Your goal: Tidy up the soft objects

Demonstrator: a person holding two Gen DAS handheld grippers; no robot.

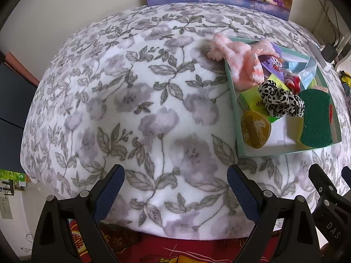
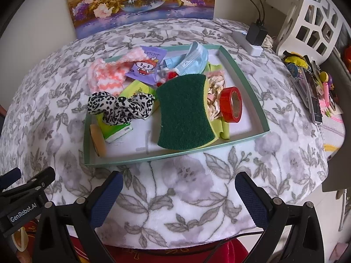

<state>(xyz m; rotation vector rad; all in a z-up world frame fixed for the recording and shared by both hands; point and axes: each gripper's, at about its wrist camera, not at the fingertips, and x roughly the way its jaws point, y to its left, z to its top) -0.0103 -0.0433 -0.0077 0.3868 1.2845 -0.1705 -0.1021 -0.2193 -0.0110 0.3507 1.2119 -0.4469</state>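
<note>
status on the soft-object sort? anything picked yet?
Done: nothing visibly sorted. The sponge, leopard scrunchie, pink cloth and face mask all lie jumbled in the tray with the red tape.
In hand: nothing. Left gripper and right gripper are open, short of the tray.
Left: every pick.

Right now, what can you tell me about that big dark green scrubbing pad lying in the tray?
The dark green scouring sponge is a waisted rectangle: a coarse, fibrous green pad on top, a yellow foam layer showing along its right and bottom edges. It lies tilted inside the shallow mint-green cardboard tray, its far end propped on other items, its near end on the white tray floor. It partly covers a yellow-green packet and crumpled cream floral fabric. Neither gripper touches it.
</note>
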